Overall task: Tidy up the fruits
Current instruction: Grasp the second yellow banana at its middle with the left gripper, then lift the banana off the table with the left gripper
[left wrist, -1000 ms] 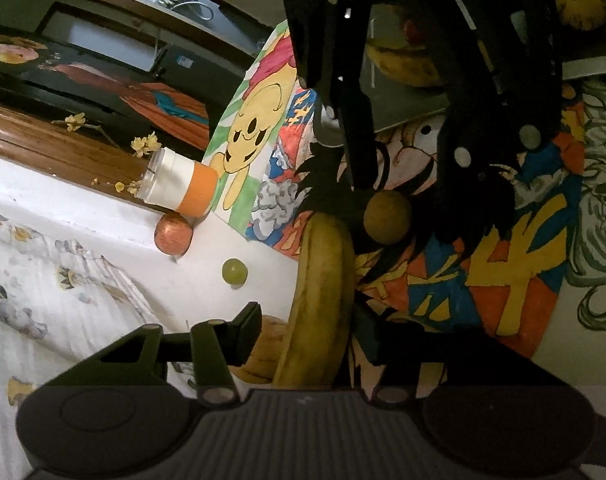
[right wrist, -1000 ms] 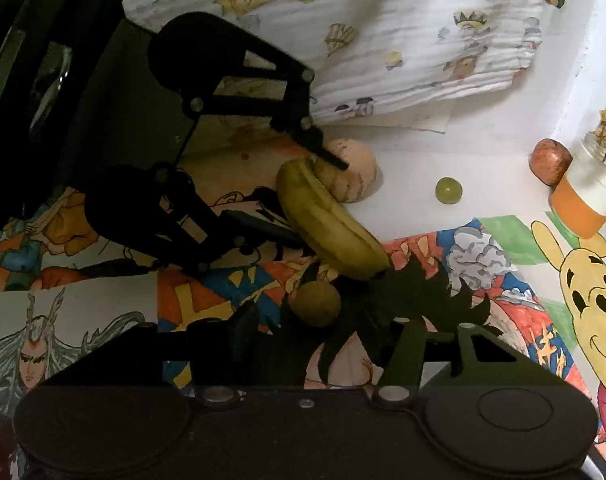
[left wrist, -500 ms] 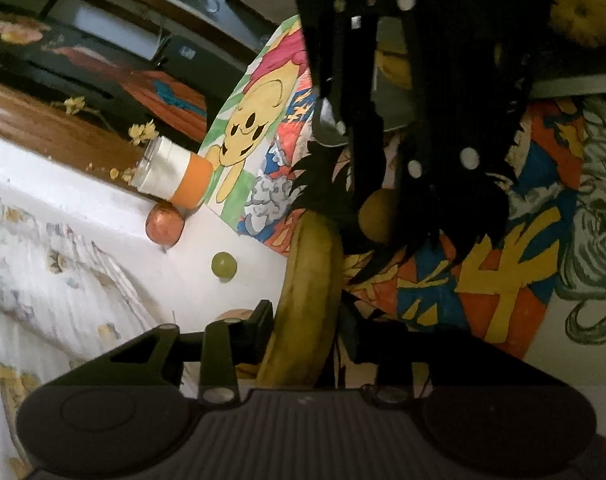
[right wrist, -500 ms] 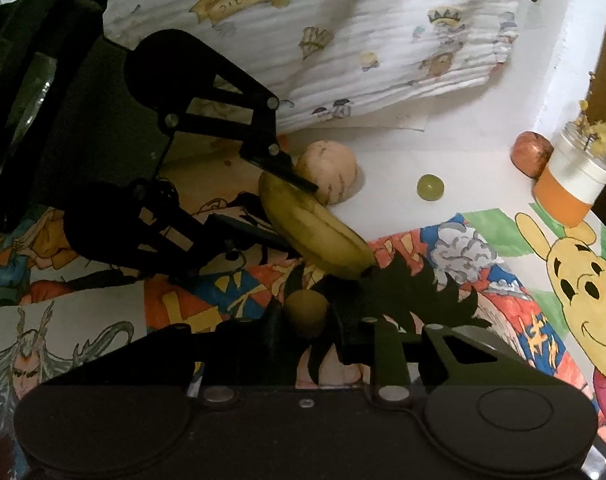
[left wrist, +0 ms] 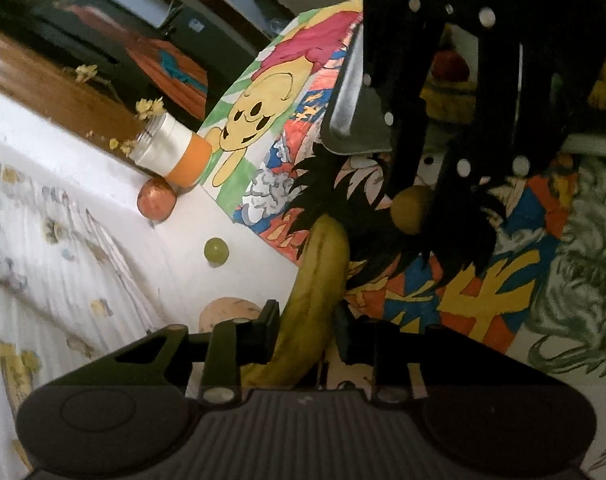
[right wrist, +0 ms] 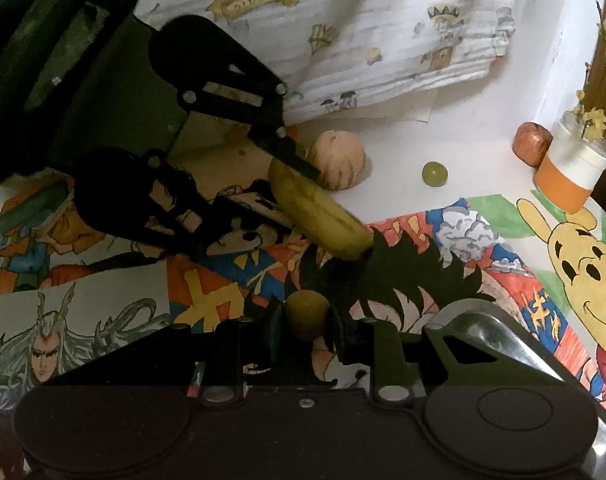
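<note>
The long yellow-green banana (left wrist: pixel 317 300) lay on the tabletop's coloured cartoon drawings (left wrist: pixel 475 292), the left claw (left wrist: pixel 305 330) having just closed and clamped on its near end, probably for lifting. The small round olive-brown fruit (right wrist: pixel 305 314) sat gripped between the right claw (right wrist: pixel 305 326) pads, beside the steel tray (right wrist: pixel 491 336), seemingly its destination.

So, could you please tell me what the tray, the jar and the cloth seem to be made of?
The tray looks like polished metal, probably steel: its rim is grey and throws bright highlights. The jar seems to be plastic, matte white above an orange band, though the orange could be tape. The cloth looks like thin crinkled cotton, white with small printed cartoon figures; it lies in soft folds.
</note>
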Tool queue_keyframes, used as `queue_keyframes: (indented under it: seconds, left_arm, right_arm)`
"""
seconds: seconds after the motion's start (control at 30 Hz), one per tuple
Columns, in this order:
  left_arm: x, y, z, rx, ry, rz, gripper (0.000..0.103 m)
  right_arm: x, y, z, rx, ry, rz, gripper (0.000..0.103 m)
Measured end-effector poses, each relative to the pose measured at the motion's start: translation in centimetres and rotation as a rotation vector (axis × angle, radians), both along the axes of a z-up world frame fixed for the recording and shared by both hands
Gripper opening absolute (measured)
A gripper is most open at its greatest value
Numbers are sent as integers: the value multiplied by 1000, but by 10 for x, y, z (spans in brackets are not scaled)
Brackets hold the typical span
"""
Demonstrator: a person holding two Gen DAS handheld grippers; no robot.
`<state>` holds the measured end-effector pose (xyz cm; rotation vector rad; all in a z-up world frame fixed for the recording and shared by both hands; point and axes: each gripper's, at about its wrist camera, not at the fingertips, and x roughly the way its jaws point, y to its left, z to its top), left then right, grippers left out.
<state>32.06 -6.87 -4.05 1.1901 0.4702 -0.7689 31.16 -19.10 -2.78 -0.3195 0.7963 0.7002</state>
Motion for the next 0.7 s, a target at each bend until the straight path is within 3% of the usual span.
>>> queue_keyframes:
  seconds: [0.07, 0.23, 0.7]
  left_arm:
    - [1, -3, -6, 15, -6, -9, 46]
    - [15, -4, -5, -46, 21, 26, 46]
    - [10, -5, -4, -63, 9, 67, 43]
  right_arm:
    - [0, 0, 0, 0, 0, 0, 29]
    - [1, 1, -1, 3, -5, -4, 28]
    - [-9, -1, 1, 24, -5, -23, 28]
